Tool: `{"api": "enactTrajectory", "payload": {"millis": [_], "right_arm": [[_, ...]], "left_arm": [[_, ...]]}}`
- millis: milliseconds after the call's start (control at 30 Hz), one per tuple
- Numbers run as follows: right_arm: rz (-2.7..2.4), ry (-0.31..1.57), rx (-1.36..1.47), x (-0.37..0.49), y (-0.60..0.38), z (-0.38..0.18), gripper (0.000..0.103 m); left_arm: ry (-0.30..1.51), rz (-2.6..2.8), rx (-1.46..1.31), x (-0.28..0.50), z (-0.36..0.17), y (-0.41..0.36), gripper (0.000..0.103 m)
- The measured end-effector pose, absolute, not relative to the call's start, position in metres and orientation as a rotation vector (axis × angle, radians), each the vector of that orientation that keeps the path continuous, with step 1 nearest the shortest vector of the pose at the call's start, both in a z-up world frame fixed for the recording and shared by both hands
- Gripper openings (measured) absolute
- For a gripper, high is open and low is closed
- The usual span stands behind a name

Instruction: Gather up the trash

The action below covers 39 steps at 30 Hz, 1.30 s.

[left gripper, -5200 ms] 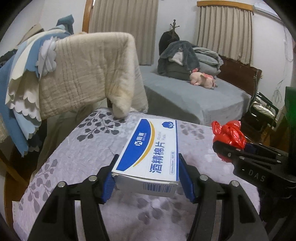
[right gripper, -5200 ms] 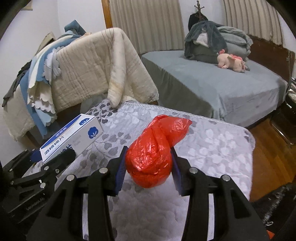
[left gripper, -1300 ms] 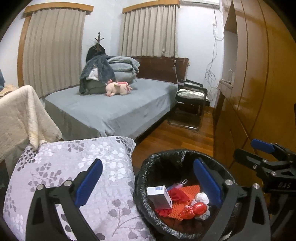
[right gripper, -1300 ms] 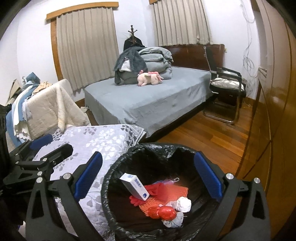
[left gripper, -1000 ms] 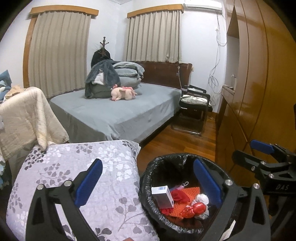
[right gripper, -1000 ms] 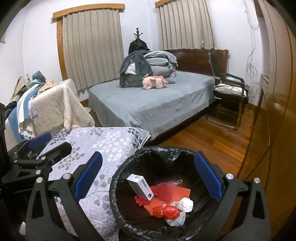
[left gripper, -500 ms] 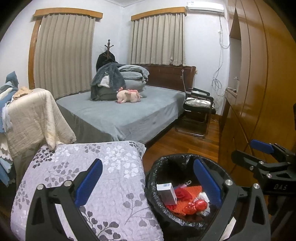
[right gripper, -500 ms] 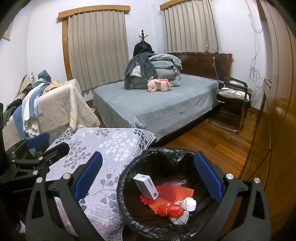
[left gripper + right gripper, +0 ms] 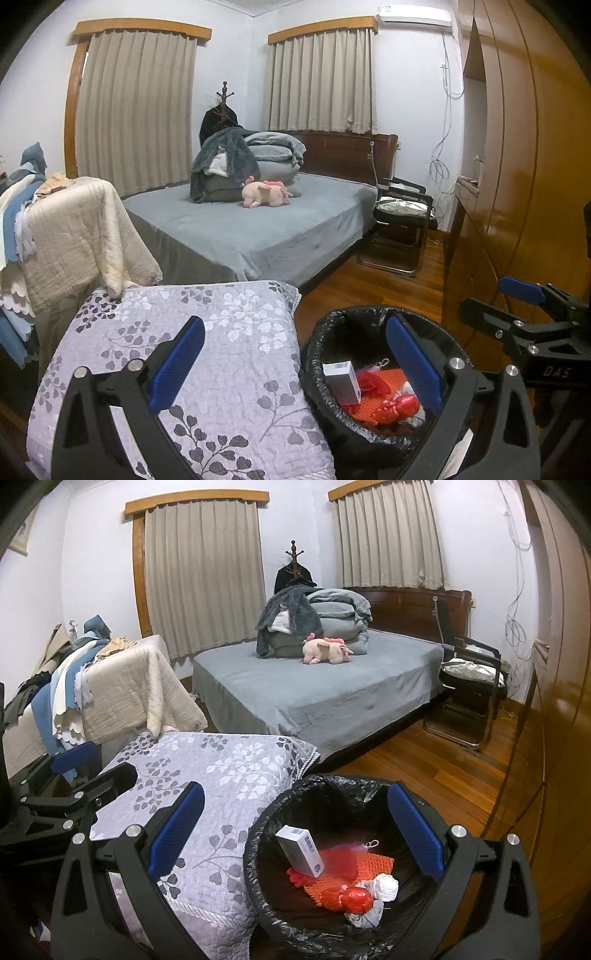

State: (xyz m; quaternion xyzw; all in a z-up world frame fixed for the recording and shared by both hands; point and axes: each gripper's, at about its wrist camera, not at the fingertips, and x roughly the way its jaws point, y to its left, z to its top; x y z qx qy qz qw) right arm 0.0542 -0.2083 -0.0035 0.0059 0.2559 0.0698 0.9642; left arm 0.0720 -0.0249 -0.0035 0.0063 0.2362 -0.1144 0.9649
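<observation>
Nearest the cameras, both tools are empty. The left gripper has its blue fingers spread wide with nothing between them, and the right gripper is spread just as wide and equally bare. About five seconds ago the left one clamped a blue-and-white box and the right one a knotted red bag over the quilt; neither is carried now.

Just beyond the fingers sits the bin, lined with a black bag and standing on the wooden floor beside the quilted surface. Both items lie inside it: the box leans tilted against the left inner wall, and the red bag rests lower down, touching an orange mesh sheet and a small white wad. Over the last second the bin has shrunk and slid lower in both views while more of the room has come into sight, so the grippers appear to be pulling up and back from the drop.

To the left, the floral quilt that held the trash shows no loose item on the part in view, which suggests this round of collecting is finished, though its near edge is hidden behind the fingers.

Farther off stand the grey bed with a pink plush toy, and a black chair by the wall.
</observation>
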Motion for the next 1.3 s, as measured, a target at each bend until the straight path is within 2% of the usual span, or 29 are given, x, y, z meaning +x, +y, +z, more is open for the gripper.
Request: {"api": "enactTrajectory", "payload": {"millis": [1300], "right_arm": [[0.144, 0.518, 0.01, 0.0537, -0.2027, -0.004, 0.097]], "left_arm": [[0.478, -0.225, 0.01, 0.0704, -0.0037, -0.0171, 0.097]]}}
